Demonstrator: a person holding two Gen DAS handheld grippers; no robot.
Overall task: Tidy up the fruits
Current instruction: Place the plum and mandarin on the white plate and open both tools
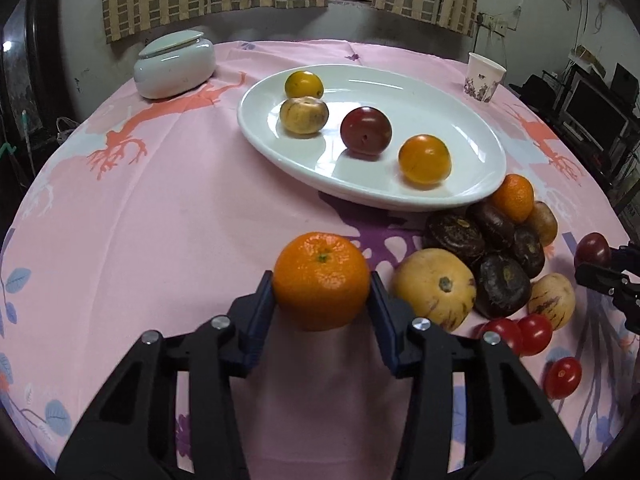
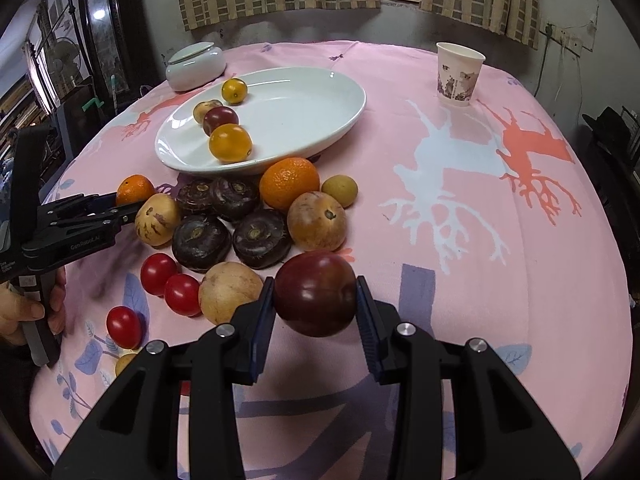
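Note:
My left gripper [image 1: 321, 286] is shut on an orange tangerine [image 1: 321, 280], held above the cloth in front of the white oval plate [image 1: 460, 120]. The plate holds several fruits: two yellow tomatoes, a tan fruit and a dark red plum [image 1: 365, 131]. My right gripper [image 2: 316, 300] is shut on a dark red plum [image 2: 315, 293], held above the cloth near the loose fruit pile [image 2: 240, 216]. The pile has dark water chestnuts, tan fruits, another tangerine [image 2: 289, 182] and red cherry tomatoes [image 2: 182, 294]. The left gripper also shows in the right wrist view [image 2: 120, 204] with its tangerine.
A pale lidded ceramic jar [image 1: 174, 65] stands at the back left of the pink-clothed round table. A paper cup [image 1: 484, 77] stands at the back right. The table edge curves away on all sides; curtains and a wall lie behind.

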